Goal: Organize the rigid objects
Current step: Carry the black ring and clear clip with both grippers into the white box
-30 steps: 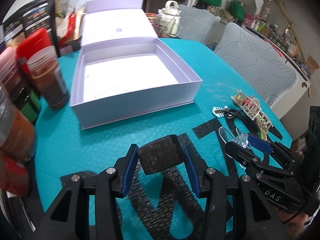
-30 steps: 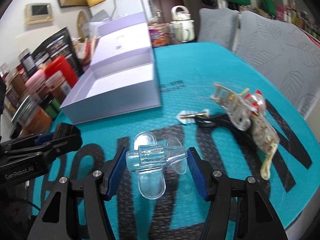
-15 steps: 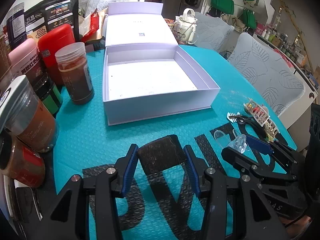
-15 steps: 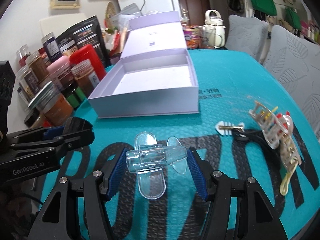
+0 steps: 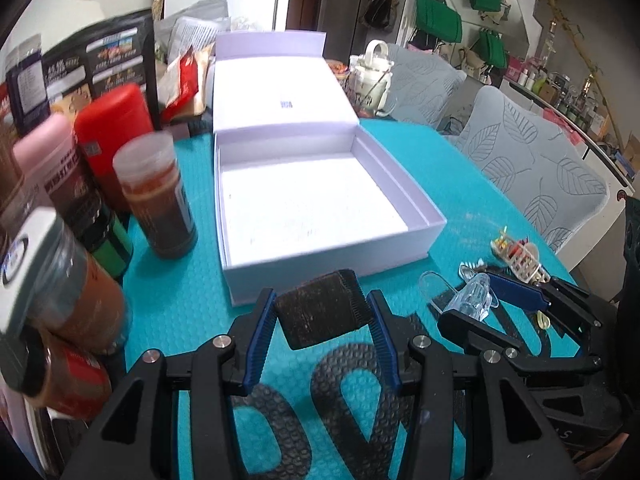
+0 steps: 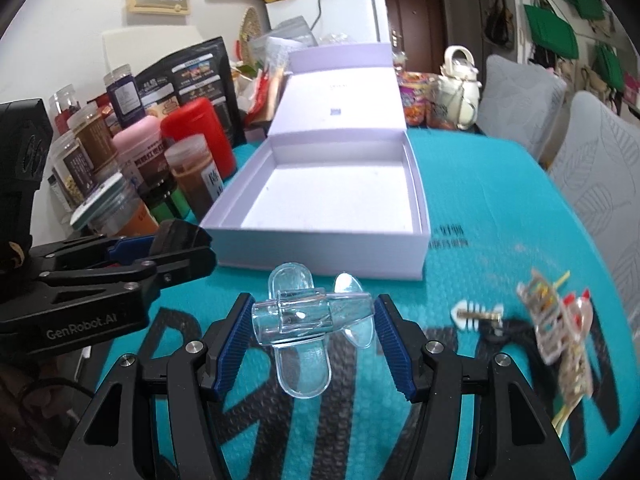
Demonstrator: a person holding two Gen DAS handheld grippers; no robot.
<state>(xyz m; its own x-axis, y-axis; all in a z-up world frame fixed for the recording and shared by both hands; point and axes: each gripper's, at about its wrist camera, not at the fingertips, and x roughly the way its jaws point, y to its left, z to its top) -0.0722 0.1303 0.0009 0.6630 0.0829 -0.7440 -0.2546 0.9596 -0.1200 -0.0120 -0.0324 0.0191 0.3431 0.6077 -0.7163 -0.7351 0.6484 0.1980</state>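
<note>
While the lavender box (image 5: 320,200) sits empty mid-table, left tongs (image 5: 322,316) clamp a dark comb and right tongs (image 6: 314,320) clamp a clear clip; the colourful clip (image 6: 560,332) and keys (image 6: 478,316) wait near the table's right edge.

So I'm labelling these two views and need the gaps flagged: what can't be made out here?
- Dark comb, left view: its underside is hidden; the left gripper covers its ends.
- Pile of hair clips, right view: motion blur hides how many there are.
- Jar labels, left view: blurred, unreadable.
- Lavender box, right view: the near wall hides the front strip of the floor.
</note>
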